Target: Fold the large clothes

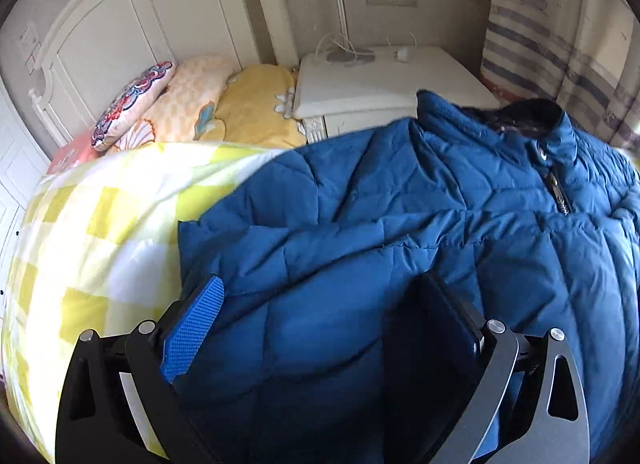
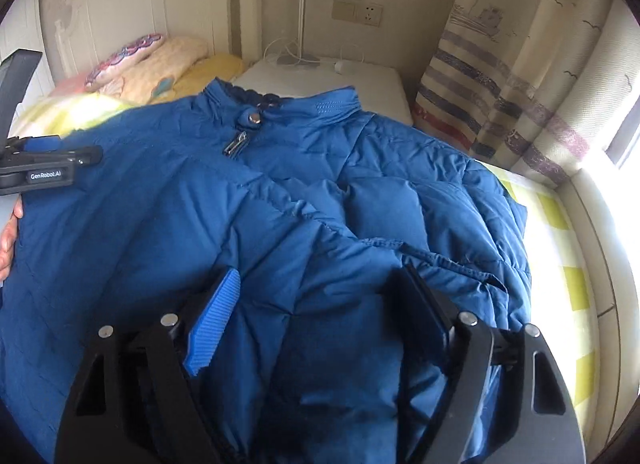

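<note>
A blue quilted down jacket (image 1: 400,232) lies front up on the bed, zipped, with its collar toward the nightstand. It also fills the right wrist view (image 2: 280,224). My left gripper (image 1: 320,304) is open, its fingers spread over the jacket's left part near the folded sleeve edge. My right gripper (image 2: 316,304) is open too, its fingers spread over the jacket's lower right part. The left gripper's body (image 2: 40,168) shows at the left edge of the right wrist view, with a hand below it.
A yellow and white checked bedcover (image 1: 100,232) lies under the jacket. Pillows (image 1: 180,100) rest against the white headboard (image 1: 120,24). A white nightstand (image 1: 380,80) with cables stands past the collar. A striped curtain (image 2: 500,84) hangs at the right.
</note>
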Demonstrator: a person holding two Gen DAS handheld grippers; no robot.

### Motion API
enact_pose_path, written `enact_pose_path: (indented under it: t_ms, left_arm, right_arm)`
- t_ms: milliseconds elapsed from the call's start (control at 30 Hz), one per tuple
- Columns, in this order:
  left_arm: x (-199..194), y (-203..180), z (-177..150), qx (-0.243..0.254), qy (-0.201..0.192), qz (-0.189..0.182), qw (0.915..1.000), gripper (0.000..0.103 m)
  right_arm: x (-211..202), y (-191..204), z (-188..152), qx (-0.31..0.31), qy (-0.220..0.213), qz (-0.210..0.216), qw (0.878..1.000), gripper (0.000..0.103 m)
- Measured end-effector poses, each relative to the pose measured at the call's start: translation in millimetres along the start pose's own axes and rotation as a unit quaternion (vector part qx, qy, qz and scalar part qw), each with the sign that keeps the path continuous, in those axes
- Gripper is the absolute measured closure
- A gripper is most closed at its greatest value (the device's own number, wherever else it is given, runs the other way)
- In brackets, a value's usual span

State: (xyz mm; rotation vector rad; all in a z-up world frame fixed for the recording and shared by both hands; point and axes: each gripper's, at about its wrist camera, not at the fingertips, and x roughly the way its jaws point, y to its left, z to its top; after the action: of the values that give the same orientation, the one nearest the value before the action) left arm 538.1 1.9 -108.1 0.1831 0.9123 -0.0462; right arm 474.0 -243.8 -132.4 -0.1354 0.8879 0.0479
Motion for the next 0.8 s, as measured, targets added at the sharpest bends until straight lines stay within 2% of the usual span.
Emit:
enact_pose_path:
  t_ms: [67, 100, 133, 233, 333, 433, 500, 567, 633, 667, 700, 733, 767, 800]
  left_arm:
    - [-10, 2, 4, 0.012, -0.008, -0.019, 0.9997, 0.008]
    - [-16, 6, 10, 0.013, -0.017, -0.033, 0.9992, 0.008]
    - [-21, 10, 16, 0.008, -0.028, -0.033, 0.9991, 0.008]
    - [-18, 22, 38, -0.009, -0.046, -0.002, 0.9989, 0.006]
    - [17, 26, 46, -0.007, -0.002, 0.020, 0.9998, 0.006]
    - [44, 26, 39, -0.010, 0.028, 0.009, 0.9995, 0.005]
    - [44, 28, 37, -0.021, 0.024, 0.002, 0.9995, 0.005]
    - [45, 29, 37, -0.025, 0.023, -0.001, 0.9994, 0.005]
    - [41, 31, 36, -0.028, 0.018, 0.001, 0.9994, 0.005]
    - [33, 32, 36, -0.030, 0.009, 0.017, 0.9994, 0.005]
    - [17, 31, 34, -0.032, -0.010, 0.038, 0.9987, 0.006]
    - [-7, 28, 30, -0.029, -0.044, 0.044, 0.9977, 0.006]
    - [-31, 24, 23, -0.020, -0.072, 0.032, 0.9967, 0.006]
    - [-55, 18, 12, -0.009, -0.094, 0.016, 0.9954, 0.006]
  right_arm:
    - [-6, -12, 10, 0.000, 0.006, 0.030, 1.000, 0.024]
    - [-11, -23, 19, 0.005, -0.004, 0.030, 1.000, 0.024]
    - [-14, -36, 28, 0.014, -0.016, 0.019, 1.000, 0.024]
    - [-6, -78, 58, 0.046, -0.033, -0.011, 0.998, 0.024]
    - [36, -116, 77, 0.075, 0.022, -0.022, 0.997, 0.024]
    - [79, -135, 68, 0.077, 0.086, -0.017, 0.993, 0.024]
    - [83, -141, 55, 0.084, 0.059, -0.006, 0.995, 0.015]
    - [80, -148, 48, 0.106, 0.041, 0.009, 0.993, 0.015]
    - [68, -151, 45, 0.119, 0.033, -0.003, 0.992, 0.016]
    - [54, -150, 45, 0.125, 0.029, -0.019, 0.992, 0.018]
    - [36, -148, 44, 0.127, 0.015, -0.026, 0.991, 0.018]
    - [10, -141, 40, 0.122, -0.014, -0.019, 0.992, 0.018]
    - [-16, -129, 33, 0.110, -0.043, -0.007, 0.993, 0.017]
    - [-38, -117, 22, 0.093, -0.066, 0.002, 0.993, 0.012]
